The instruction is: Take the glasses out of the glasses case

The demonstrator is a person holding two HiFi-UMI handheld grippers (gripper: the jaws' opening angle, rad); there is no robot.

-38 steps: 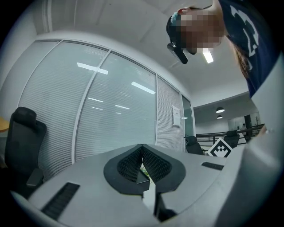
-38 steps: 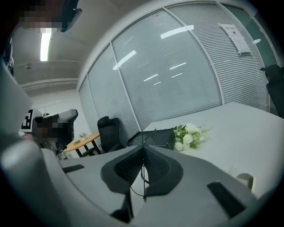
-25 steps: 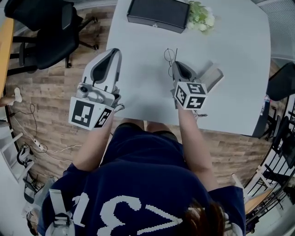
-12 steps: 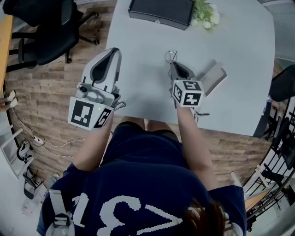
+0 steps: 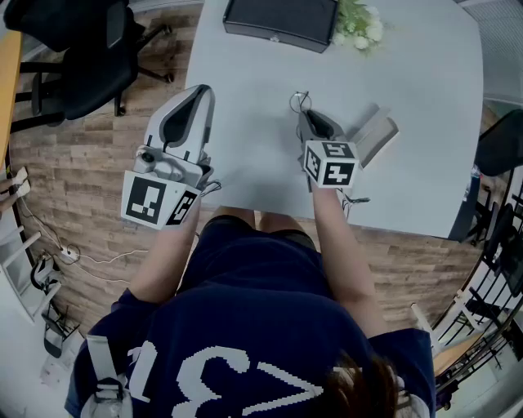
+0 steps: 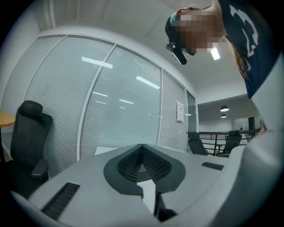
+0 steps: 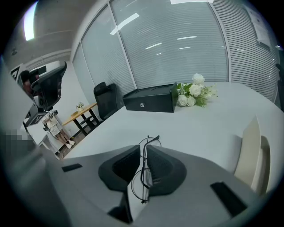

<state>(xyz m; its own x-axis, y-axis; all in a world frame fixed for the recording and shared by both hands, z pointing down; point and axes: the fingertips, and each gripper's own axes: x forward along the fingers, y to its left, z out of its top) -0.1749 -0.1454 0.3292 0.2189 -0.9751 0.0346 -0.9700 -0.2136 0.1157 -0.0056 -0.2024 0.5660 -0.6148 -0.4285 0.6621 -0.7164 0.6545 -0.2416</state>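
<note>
Thin wire-framed glasses [image 7: 143, 170] lie in the gap between my right gripper's [image 7: 143, 148] jaws, one lens poking out past the tips above the table. The jaws are opening and stand a little apart, no longer pinching the frame. In the head view the right gripper [image 5: 304, 114] points down at the white table [image 5: 425, 82], the glasses [image 5: 301, 102] at its tip. The glasses case [image 5: 374, 135] lies open just right of it, pale and empty-looking [image 7: 250, 153]. My left gripper [image 5: 204, 88] hovers over the table's left edge, shut with nothing in it [image 6: 142, 146].
A black box [image 5: 282, 23] and a bunch of white flowers [image 5: 355, 28] sit at the table's far edge. A dark office chair [image 5: 82, 57] stands on the wooden floor to the left. Railings and another chair are at the right.
The right gripper has sunk a little towards the table with the glasses. The left gripper has kept still.
</note>
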